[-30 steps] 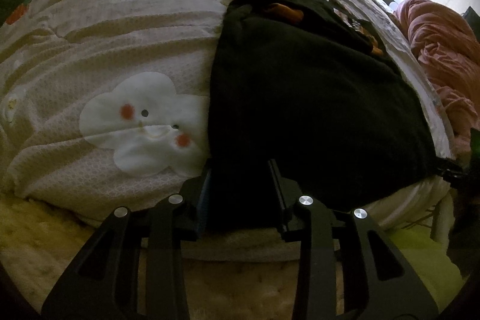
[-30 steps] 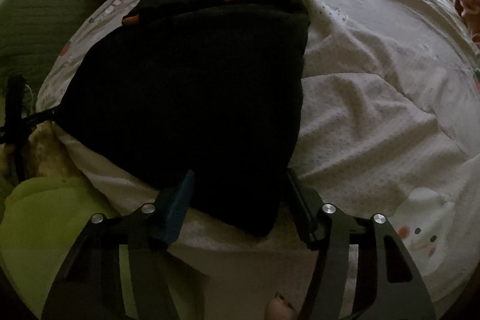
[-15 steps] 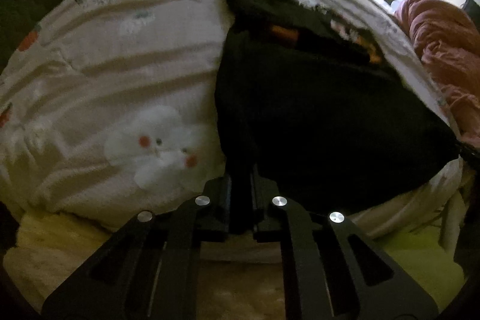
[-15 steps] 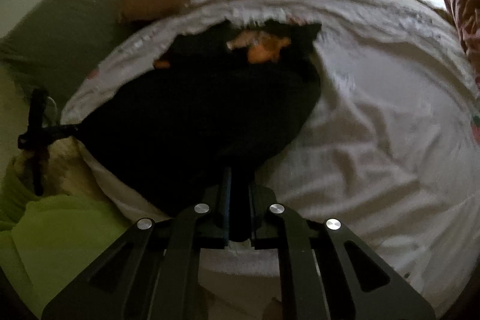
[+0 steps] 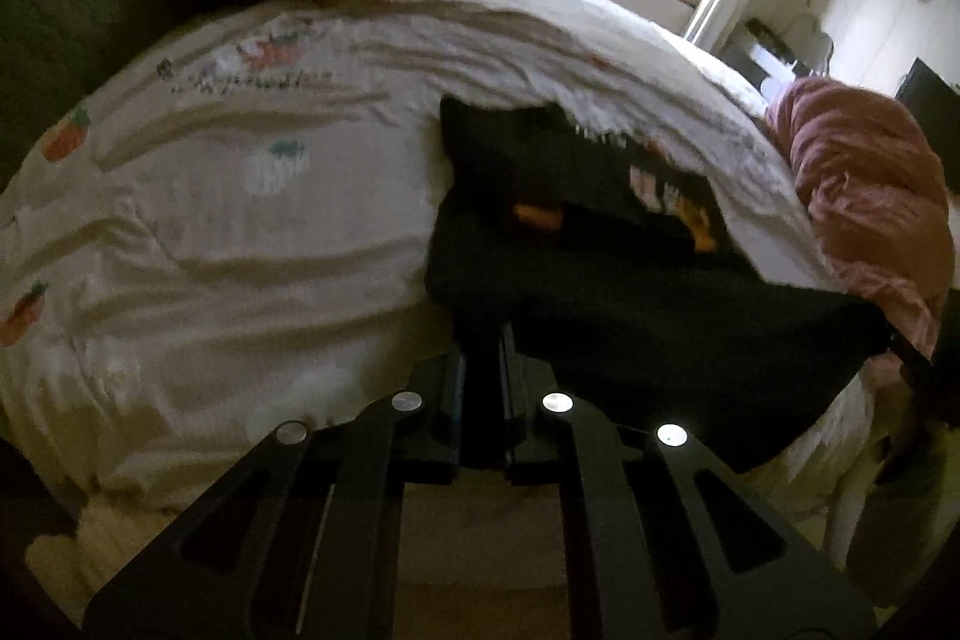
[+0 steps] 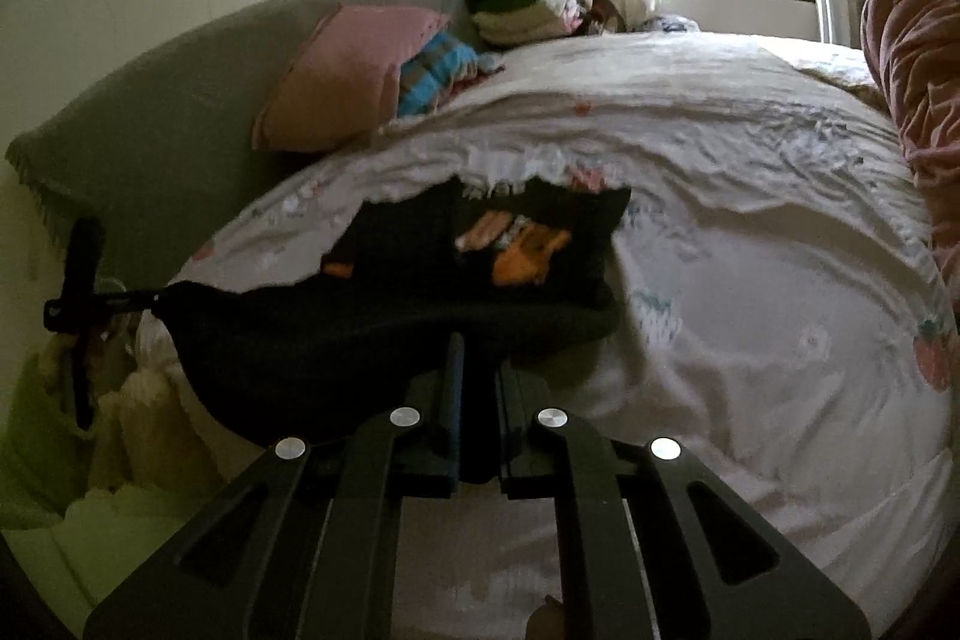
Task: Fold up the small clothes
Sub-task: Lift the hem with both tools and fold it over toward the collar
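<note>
A black garment (image 5: 630, 316) with an orange print (image 6: 528, 256) lies on the bed's white patterned cover (image 5: 240, 232). Its near hem is lifted off the cover and stretched between both grippers. My left gripper (image 5: 483, 340) is shut on the hem's left corner. My right gripper (image 6: 477, 358) is shut on the hem's right corner. In the right wrist view the left gripper (image 6: 138, 301) shows at the far left, pinching the other corner. The garment's far part with the print still rests flat on the cover.
A pink pillow (image 6: 354, 69) and a striped blue cloth (image 6: 438, 69) lie at the bed's head by the grey headboard (image 6: 180, 111). A pink blanket heap (image 5: 870, 202) sits on the right side. Folded clothes (image 6: 528, 6) are stacked near the window.
Both grippers closed on the black garment's near hem corners and rose, lifting the hem off the bed. Both views now tilt up and show the pillows and window.
</note>
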